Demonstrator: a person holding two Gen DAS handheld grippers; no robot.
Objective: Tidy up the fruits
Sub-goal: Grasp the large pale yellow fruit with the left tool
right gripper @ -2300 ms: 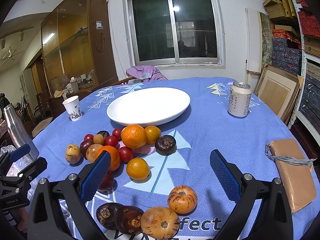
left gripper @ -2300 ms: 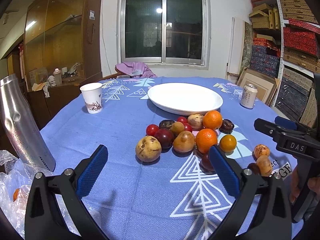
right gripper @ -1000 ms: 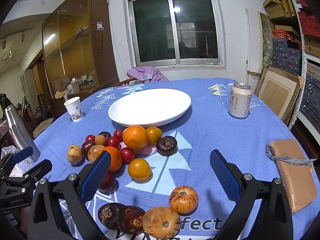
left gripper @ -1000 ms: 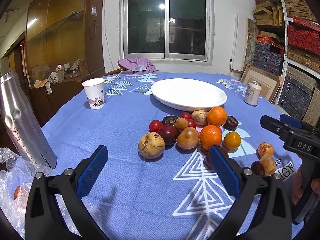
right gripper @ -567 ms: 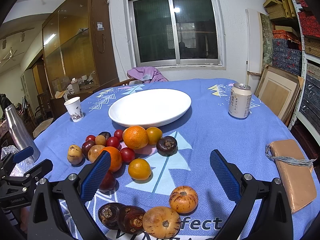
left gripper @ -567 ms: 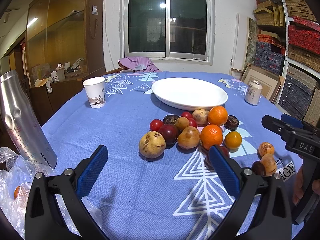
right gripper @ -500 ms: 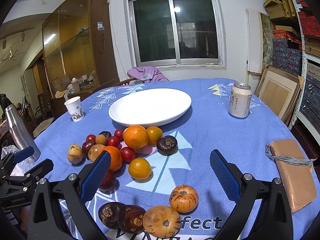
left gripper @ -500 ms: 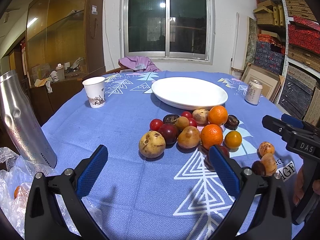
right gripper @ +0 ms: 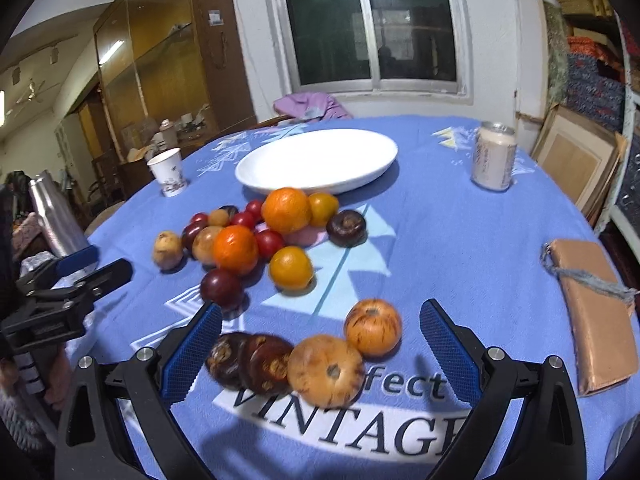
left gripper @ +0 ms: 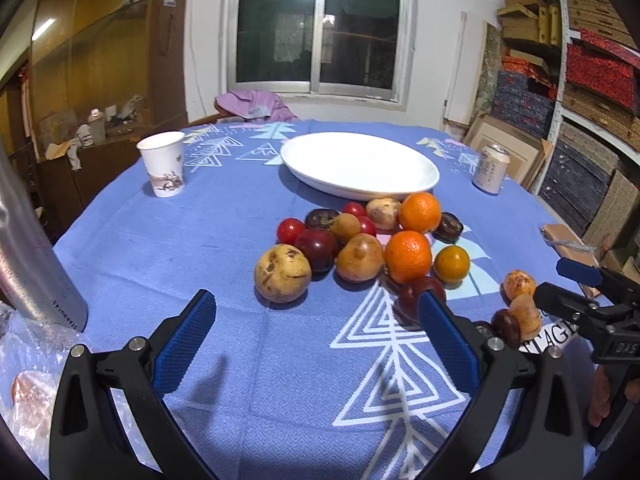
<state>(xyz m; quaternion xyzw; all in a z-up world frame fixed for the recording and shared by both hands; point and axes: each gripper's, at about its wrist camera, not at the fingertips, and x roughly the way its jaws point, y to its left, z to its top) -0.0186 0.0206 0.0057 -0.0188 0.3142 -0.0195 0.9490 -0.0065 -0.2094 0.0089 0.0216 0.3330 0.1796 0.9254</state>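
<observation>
A heap of fruit lies on the blue cloth: two oranges (left gripper: 409,255), red tomatoes (left gripper: 291,230), dark plums (left gripper: 320,249) and a tan pear-like fruit (left gripper: 282,273). Behind it stands an empty white plate (left gripper: 360,166). My left gripper (left gripper: 316,334) is open, low over the cloth, just short of the tan fruit. My right gripper (right gripper: 320,344) is open too, with a row of two dark fruits (right gripper: 250,358) and two tan-orange ones (right gripper: 326,370) lying between and just ahead of its fingers. Each gripper shows in the other's view.
A paper cup (left gripper: 162,164) stands at the left, a drink can (left gripper: 490,168) at the right, a steel bottle (left gripper: 30,248) and a plastic bag (left gripper: 28,380) at the near left. A tan pouch (right gripper: 596,312) lies at the right edge. Shelves and a cabinet surround the table.
My right gripper has moved forward and down towards the near row of fruits, which now sit larger between its fingers. The left gripper has barely shifted. Both stay open.
</observation>
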